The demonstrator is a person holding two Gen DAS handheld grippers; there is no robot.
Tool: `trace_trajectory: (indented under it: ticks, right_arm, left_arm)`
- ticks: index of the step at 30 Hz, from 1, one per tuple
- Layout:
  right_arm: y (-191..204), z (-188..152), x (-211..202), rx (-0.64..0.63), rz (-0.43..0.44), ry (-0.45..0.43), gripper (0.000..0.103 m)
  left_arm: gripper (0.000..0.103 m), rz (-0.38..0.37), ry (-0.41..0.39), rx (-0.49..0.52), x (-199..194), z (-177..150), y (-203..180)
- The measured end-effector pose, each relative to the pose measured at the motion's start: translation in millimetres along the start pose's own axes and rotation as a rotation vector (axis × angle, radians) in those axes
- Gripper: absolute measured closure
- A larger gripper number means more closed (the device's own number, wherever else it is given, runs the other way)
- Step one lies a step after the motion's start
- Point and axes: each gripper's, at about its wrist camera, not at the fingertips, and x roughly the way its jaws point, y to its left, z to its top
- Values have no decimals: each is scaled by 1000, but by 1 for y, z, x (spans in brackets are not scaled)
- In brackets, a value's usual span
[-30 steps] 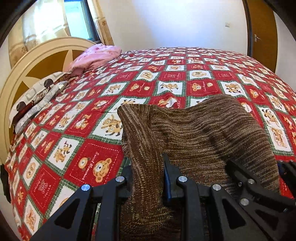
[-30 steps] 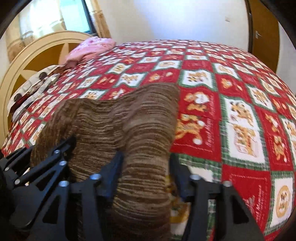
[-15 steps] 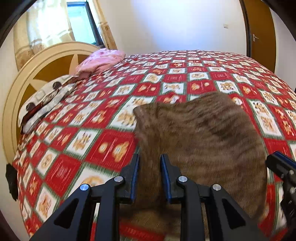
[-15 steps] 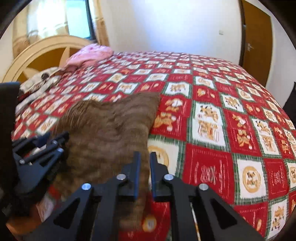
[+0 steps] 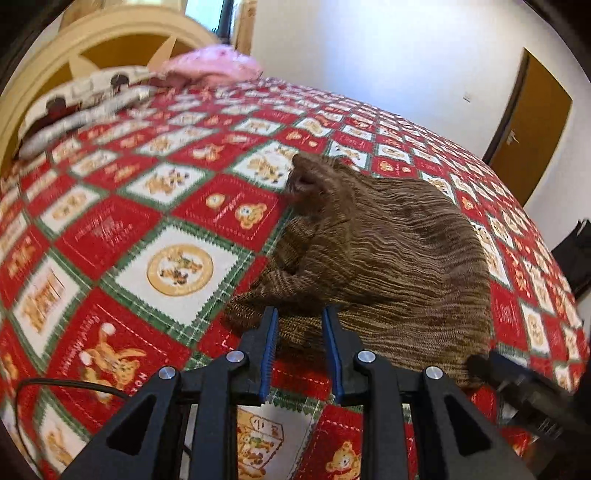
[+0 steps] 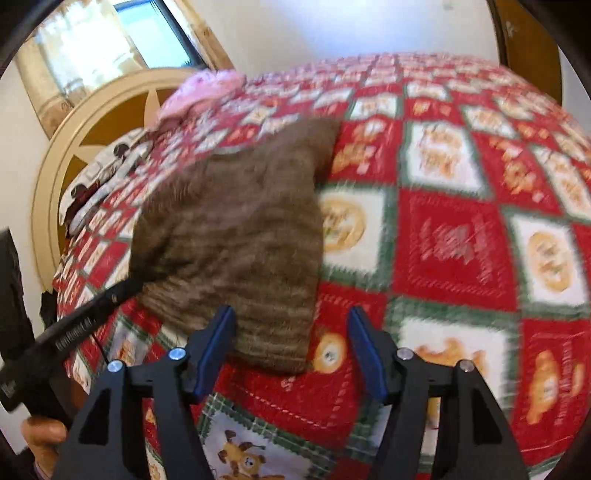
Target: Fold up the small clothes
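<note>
A brown striped knit garment [image 5: 388, 258] lies folded in a heap on the red patchwork quilt [image 5: 122, 229]; it also shows, blurred, in the right wrist view [image 6: 236, 236]. My left gripper [image 5: 300, 317] is open and empty, its fingertips just above the garment's near left edge. My right gripper [image 6: 291, 321] is wide open and empty, above the garment's near right corner. The right gripper's fingers [image 5: 517, 384] show at the lower right of the left wrist view. The left gripper [image 6: 74, 325] shows at the left of the right wrist view.
A pink garment [image 5: 210, 66] and patterned pillows [image 5: 81, 107] lie by the cream round headboard [image 5: 110, 33]. A brown door [image 5: 532, 129] is at the far right. The quilt [image 6: 480, 221] stretches to the right of the knit.
Both grippers have let go of the knit and opened, then pulled back toward the near edge. The garment now lies folded on the quilt. Both views have swung.
</note>
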Motion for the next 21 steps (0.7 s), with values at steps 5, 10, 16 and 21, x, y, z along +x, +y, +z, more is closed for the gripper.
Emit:
trace_trajectory:
  ticks: [5,10,16,21]
  right_arm:
    - [25,6,2,-86,7,22,78]
    - [-10,14,-7,132,217,48,84]
    - [-25,-1,2,184,148,99,87]
    - [-21,0,-8,161,159,84,87]
  left_arm:
    - [58,-22,31,34,22,9,-14]
    - [58,-135,49,-156,33,24,15]
    - [76,-74,43,-159,10,36,45]
    - [76,-29,-29,-36,-10,38,47]
